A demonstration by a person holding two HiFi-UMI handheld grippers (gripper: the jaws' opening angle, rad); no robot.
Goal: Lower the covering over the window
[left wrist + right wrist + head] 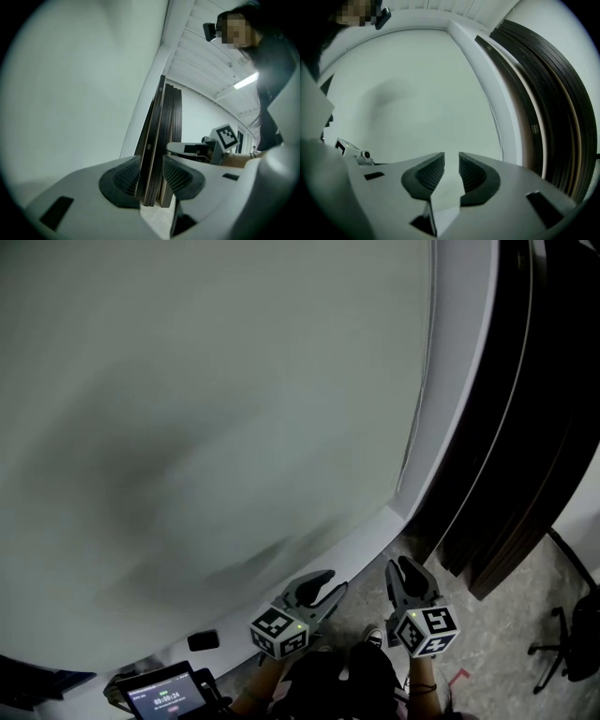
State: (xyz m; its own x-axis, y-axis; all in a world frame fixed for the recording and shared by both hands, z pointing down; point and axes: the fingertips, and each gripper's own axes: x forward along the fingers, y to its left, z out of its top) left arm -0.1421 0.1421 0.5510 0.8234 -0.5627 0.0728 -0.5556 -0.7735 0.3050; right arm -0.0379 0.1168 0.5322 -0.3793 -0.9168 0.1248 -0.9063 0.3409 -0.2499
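The pale grey-green window covering [216, 409] fills most of the head view and reaches down to the white sill [281, 568]. It also shows in the right gripper view as the covering [417, 93]. A thin line [419, 409], a cord or the covering's edge, runs down its right side. My left gripper [333, 580] is low in front of the sill, open, with nothing between its jaws [151, 164]. Beside it on the right, my right gripper [399, 565] points at the sill's right end, and the gap between its jaws [451, 159] is also bare.
A white window frame [459, 381] borders the covering on the right. Dark upright panels [525, 427] lean beyond it. A chair base [562, 643] stands at the far right on the speckled floor. A screen device [169, 697] and a small black object [202, 641] are at the lower left.
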